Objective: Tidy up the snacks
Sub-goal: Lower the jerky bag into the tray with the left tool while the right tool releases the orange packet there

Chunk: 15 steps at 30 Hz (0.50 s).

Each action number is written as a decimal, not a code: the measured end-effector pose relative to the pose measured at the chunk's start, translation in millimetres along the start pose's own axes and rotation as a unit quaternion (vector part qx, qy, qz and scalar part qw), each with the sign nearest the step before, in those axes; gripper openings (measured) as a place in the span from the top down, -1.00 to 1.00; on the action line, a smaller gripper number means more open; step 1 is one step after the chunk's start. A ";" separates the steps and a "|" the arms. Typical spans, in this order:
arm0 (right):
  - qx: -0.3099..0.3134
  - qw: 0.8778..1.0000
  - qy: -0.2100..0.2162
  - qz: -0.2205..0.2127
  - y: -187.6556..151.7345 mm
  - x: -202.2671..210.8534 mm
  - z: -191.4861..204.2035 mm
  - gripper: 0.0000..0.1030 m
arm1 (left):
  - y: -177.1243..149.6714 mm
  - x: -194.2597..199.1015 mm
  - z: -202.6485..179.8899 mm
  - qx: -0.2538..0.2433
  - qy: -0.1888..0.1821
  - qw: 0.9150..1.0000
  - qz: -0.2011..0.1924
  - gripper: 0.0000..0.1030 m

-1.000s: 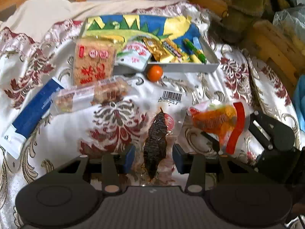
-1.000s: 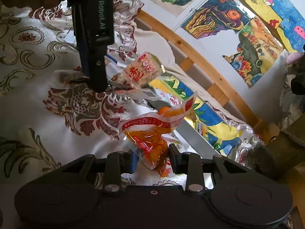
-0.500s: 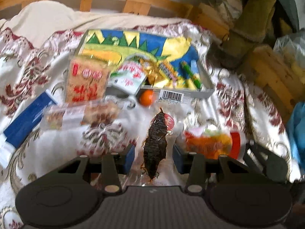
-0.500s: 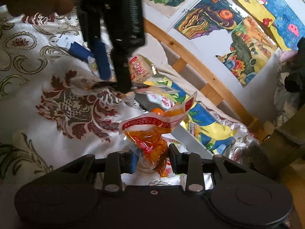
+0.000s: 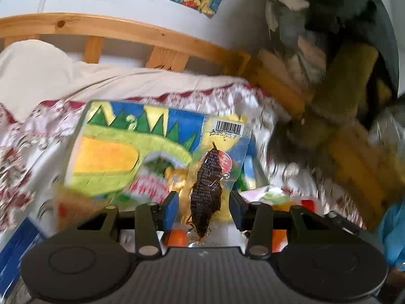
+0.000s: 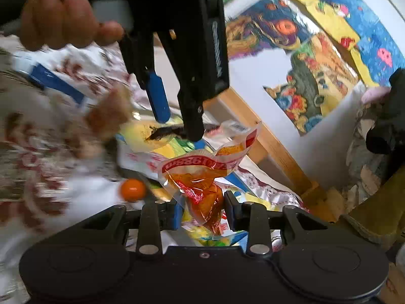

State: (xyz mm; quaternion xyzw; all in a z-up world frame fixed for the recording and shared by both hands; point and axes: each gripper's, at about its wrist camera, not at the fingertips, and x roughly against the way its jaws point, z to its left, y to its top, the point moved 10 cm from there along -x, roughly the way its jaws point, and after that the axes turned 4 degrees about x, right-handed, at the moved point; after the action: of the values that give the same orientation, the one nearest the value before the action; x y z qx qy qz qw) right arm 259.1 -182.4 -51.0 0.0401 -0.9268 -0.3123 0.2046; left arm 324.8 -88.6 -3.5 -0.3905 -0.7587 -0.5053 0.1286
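Note:
My left gripper is shut on a clear packet of dark dried fish with a barcode label, held in the air over the painted snack box. My right gripper is shut on an orange-red snack bag, also lifted. In the right wrist view the left gripper hangs above the box with the dark fish packet between its fingers. Several snack packets lie in the box, blurred.
An orange ball sits by the box's front edge. A blue packet and a tan snack pack lie on the red-patterned cloth. A wooden bed rail and a wall with paintings stand behind. Clutter is piled at right.
My left gripper has lifted the dried fish packet off the cloth and carried it forward over the box. My right gripper has followed with the orange bag, closer to the box.

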 end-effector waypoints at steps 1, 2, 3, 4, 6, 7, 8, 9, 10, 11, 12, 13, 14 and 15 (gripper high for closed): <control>-0.003 1.000 -0.004 0.009 -1.6 -11.5 -8.4 0.32 | 6.5 -6.3 1.0 0.001 0.002 1.000 -0.004 0.08; -0.007 1.000 -0.006 0.016 -3.5 -21.3 -15.4 0.32 | 13.0 -13.8 2.0 -0.002 0.007 1.000 -0.007 0.08; -0.011 1.000 -0.008 0.023 -5.9 -29.7 -21.5 0.32 | 17.7 -20.3 3.4 -0.005 0.010 1.000 -0.009 0.08; -0.015 0.999 -0.008 0.031 -8.6 -37.6 -25.7 0.32 | 21.3 -26.5 5.1 -0.007 0.013 1.000 -0.010 0.08; -0.024 0.999 -0.005 0.047 -15.3 -54.5 -31.2 0.32 | 26.0 -41.0 10.6 -0.006 0.023 1.000 -0.007 0.08; -0.030 0.998 -0.003 0.055 -18.6 -62.2 -32.4 0.32 | 26.7 -46.8 14.0 -0.004 0.028 1.000 -0.002 0.08; -0.035 0.998 -0.001 0.061 -20.4 -69.6 -33.4 0.32 | 26.9 -55.4 17.8 -0.002 0.034 0.999 0.004 0.08; -0.040 0.997 0.001 0.066 -22.5 -74.6 -32.8 0.32 | 26.7 -60.5 21.3 0.000 0.039 0.999 0.009 0.08; -0.044 0.996 0.004 0.071 -24.4 -80.1 -32.7 0.32 | 25.9 -66.0 24.5 0.001 0.044 0.999 0.014 0.08; -0.047 0.996 0.007 0.075 -25.8 -84.1 -31.7 0.32 | 24.9 -72.0 27.9 0.002 0.050 0.999 0.019 0.08; -0.047 0.996 0.009 0.078 -27.3 -87.7 -30.7 0.32 | 23.6 -75.2 31.3 0.003 0.053 0.998 0.023 0.08; -0.047 0.996 0.011 0.081 -28.3 -90.3 -29.0 0.32 | 22.1 -78.4 33.9 0.005 0.055 0.998 0.029 0.08; -0.048 0.995 0.015 0.083 -30.1 -92.7 -26.6 0.32 | 19.4 -80.9 36.1 0.006 0.056 0.998 0.035 0.07; -0.048 0.995 0.018 0.084 -31.4 -95.2 -24.4 0.32 | 16.3 -82.8 38.1 0.004 0.058 0.998 0.039 0.07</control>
State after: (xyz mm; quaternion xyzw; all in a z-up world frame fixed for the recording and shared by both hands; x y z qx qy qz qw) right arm 354.2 -202.1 -85.8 -0.0427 -0.9069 -0.3377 0.2484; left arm 399.0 -90.9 -58.8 -0.3895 -0.7357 -0.5191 0.1939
